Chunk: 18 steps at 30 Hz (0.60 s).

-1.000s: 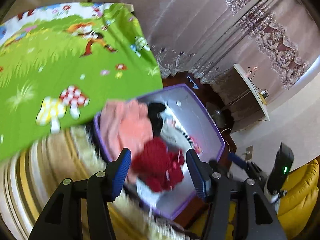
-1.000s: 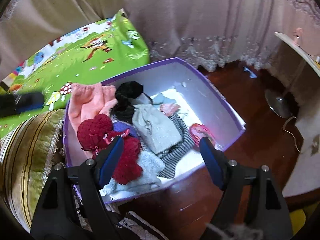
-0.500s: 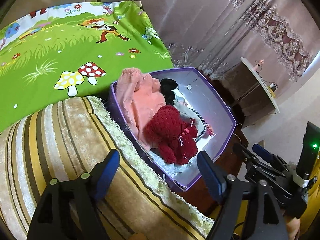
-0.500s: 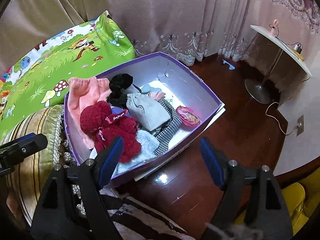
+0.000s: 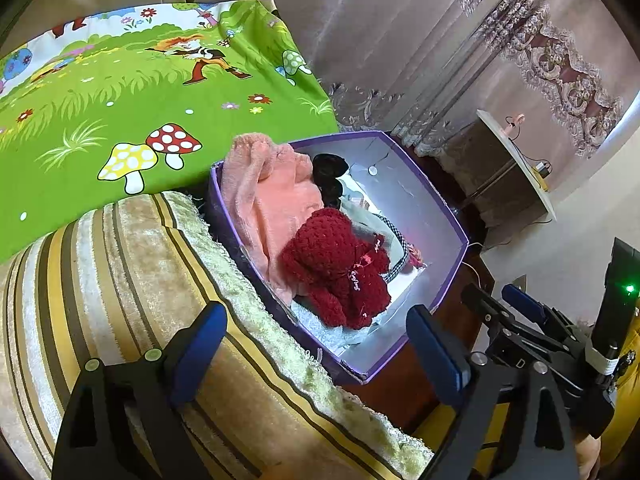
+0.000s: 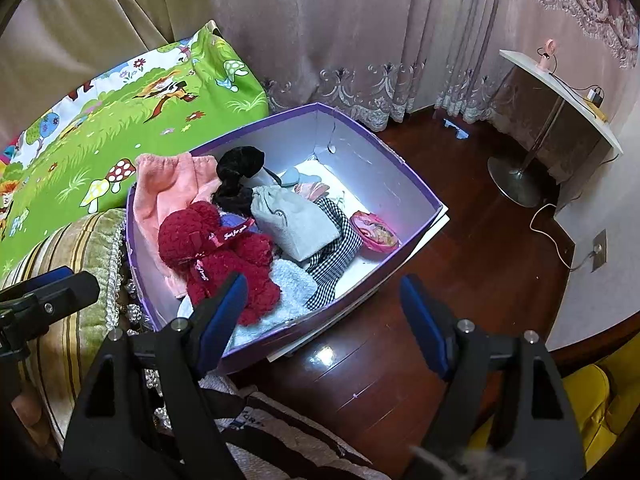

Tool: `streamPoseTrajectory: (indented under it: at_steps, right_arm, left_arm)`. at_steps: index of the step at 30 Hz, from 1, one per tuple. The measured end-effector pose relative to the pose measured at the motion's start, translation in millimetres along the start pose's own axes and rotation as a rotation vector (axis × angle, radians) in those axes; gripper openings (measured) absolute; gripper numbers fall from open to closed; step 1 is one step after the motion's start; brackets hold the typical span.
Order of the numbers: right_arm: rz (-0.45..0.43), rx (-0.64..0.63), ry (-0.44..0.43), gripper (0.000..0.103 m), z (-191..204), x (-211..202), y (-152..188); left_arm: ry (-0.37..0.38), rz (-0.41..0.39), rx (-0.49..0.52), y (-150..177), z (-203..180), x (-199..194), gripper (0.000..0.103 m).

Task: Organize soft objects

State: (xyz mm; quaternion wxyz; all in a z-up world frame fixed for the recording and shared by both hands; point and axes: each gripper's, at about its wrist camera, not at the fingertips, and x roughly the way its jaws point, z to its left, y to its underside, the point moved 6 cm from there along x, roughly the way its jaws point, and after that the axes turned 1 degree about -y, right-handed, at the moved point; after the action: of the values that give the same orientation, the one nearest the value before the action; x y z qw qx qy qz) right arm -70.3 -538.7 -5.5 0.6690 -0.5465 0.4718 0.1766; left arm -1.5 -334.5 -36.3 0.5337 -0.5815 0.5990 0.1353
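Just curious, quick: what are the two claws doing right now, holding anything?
Left gripper: jaws opening, nothing between them.
Right gripper: open, holding nothing.

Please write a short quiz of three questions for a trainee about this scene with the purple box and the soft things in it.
1. True or false: the red knitted toy lies inside the purple box.
2. Which thing hangs over the wall of the box nearest the striped cushion? A) the pink towel B) the grey pouch C) the checked cloth
3. Fill in: the right tongs hold ____ between their pads.

Key
1. True.
2. A.
3. Nothing; they are open above the box's near edge and the floor. The left tongs are opening, also with nothing held.
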Motion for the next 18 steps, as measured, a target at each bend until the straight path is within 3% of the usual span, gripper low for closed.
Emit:
streamPoseTrajectory:
  at_steps: [18]
  right_arm:
    - [0.001,0.000,-0.007,0.081,-1.0,0.9,-1.0]
  left_arm:
    - [-0.009,0.005,0.008,0.5,0.3,1.4,0.092]
